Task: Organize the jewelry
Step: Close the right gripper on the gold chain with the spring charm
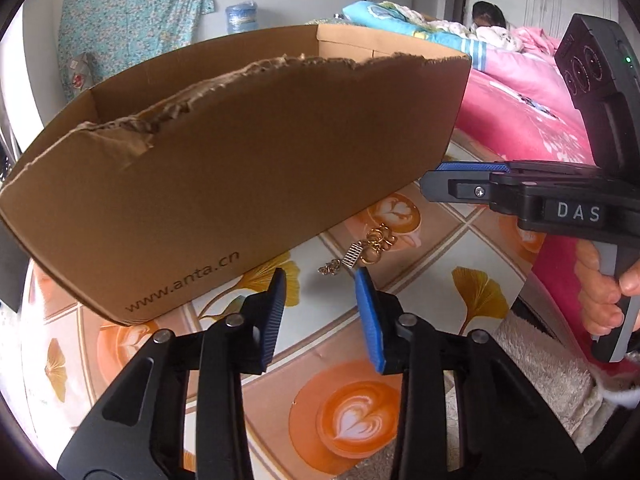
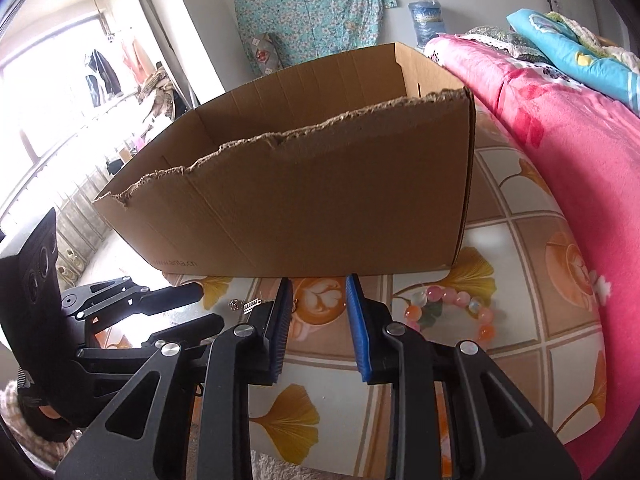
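Observation:
A gold chain with rings and a small silver ribbed charm [image 1: 362,250] lies on the patterned tablecloth, just in front of the cardboard box [image 1: 240,180]. My left gripper [image 1: 320,276] hovers right behind it, jaws narrowly apart with nothing between them; its blue right pad [image 1: 370,312] tips close to the charm. The same chain [image 2: 248,305] shows in the right wrist view, beside the left gripper [image 2: 210,306]. A pink and white bead bracelet [image 2: 460,308] lies to the right of my right gripper [image 2: 319,282], whose jaws stand narrowly apart over bare cloth. The right gripper [image 1: 434,180] shows side-on near the box corner.
The open box [image 2: 320,208] has a torn front edge and fills the far side of the table [image 1: 440,292]. Pink bedding [image 2: 580,160] rises along the right. A person's hand [image 1: 600,292] grips the right tool's handle. A fuzzy cloth [image 1: 540,356] lies at the near edge.

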Available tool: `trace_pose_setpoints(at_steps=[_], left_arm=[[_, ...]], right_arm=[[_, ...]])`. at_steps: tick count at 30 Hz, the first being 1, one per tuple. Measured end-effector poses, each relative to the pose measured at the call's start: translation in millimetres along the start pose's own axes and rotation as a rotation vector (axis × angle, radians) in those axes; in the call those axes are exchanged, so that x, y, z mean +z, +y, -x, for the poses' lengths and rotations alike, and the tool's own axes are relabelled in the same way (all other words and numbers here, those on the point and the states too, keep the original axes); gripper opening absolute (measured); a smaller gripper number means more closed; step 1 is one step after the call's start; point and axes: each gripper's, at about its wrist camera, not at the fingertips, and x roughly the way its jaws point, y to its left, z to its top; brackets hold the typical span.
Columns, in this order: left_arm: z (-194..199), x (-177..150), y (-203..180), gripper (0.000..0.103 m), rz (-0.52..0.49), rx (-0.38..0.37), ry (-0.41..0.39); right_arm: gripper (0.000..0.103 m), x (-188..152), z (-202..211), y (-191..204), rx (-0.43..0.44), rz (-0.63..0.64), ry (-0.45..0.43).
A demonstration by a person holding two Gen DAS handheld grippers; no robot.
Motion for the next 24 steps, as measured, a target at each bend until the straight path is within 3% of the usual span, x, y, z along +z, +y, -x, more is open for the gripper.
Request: trace_pose_setpoints(at_steps=[7, 13, 24], left_arm=[[-12, 6, 1, 0.025, -0.069, -0.028, 0.026], [-14, 11, -2, 0.006, -0.130, -0.060, 0.032], [-4, 1, 3, 0.000, -0.101, -0.047, 0.025]], right_arm=[[0.027, 0, -7, -3, 0.025, -0.007, 0.020], [0.027, 1, -10, -7, 0.028, -0.019, 0.026], [0.027, 1, -1, -3, 0.037, 0.004, 0.012]])
